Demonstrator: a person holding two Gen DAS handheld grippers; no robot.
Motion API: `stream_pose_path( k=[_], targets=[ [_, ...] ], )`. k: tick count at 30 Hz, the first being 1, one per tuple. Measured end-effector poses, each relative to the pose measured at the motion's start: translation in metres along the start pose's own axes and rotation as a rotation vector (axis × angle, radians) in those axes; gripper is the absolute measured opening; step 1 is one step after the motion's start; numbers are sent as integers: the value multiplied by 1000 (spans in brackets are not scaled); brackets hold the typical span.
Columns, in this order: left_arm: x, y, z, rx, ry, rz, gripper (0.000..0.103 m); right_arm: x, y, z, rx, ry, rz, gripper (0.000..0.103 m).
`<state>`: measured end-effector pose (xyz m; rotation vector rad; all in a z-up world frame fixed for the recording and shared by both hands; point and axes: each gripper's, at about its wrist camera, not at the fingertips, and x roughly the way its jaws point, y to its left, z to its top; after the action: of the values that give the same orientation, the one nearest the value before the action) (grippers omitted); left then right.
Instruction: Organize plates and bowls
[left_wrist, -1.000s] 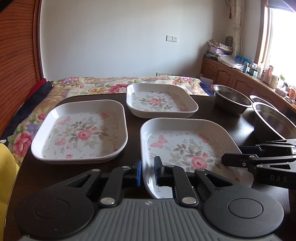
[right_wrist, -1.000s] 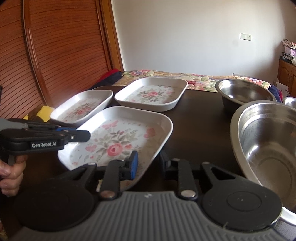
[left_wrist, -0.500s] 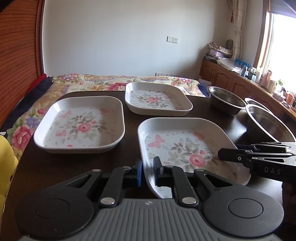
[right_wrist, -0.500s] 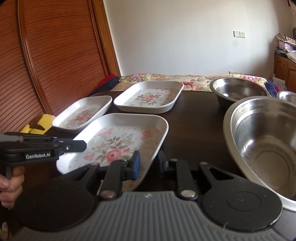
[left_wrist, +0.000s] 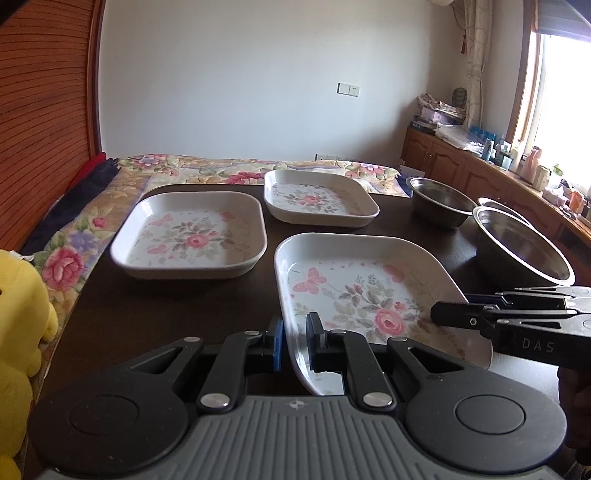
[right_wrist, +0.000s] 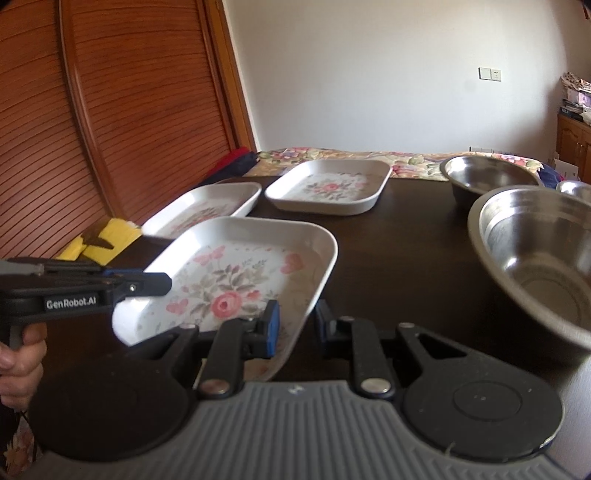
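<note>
A square white floral plate (left_wrist: 369, 291) (right_wrist: 236, 277) sits nearest, raised a little off the dark table (left_wrist: 166, 306) and tilted. My left gripper (left_wrist: 294, 341) is shut on its left rim. My right gripper (right_wrist: 295, 326) clamps the right rim, with the sloped wall between its fingers. A second floral plate (left_wrist: 188, 236) (right_wrist: 207, 206) rests to the left and a third (left_wrist: 317, 201) (right_wrist: 328, 188) lies farther back. Three steel bowls stand at the right: a large near one (left_wrist: 521, 247) (right_wrist: 535, 258), a far one (left_wrist: 439, 201) (right_wrist: 487, 177), and a small one (left_wrist: 495, 203) mostly hidden.
A yellow plush toy (left_wrist: 18, 332) sits off the table's left edge. A floral quilt (left_wrist: 184, 170) lies beyond the far edge. A wooden cabinet (left_wrist: 480, 173) with clutter runs along the right wall. A slatted wooden panel (right_wrist: 129, 110) stands on the left.
Both grippers have risen with the near plate held between them; its rim now covers part of the left plate in the right wrist view. The other plates and the bowls have stayed put.
</note>
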<state>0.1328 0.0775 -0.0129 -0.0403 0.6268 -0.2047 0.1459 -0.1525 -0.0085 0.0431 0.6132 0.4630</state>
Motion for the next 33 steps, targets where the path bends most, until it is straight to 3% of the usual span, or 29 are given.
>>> stream_pose_path(
  k=[16,33],
  targets=[
    [-32,-2,-34,-3,17,-1,13,-33,22,-25,-31,10,15,23],
    [-24,-14,-43,10,37,-8,14,-36,14,-38,-3,16,-3,23]
  ],
)
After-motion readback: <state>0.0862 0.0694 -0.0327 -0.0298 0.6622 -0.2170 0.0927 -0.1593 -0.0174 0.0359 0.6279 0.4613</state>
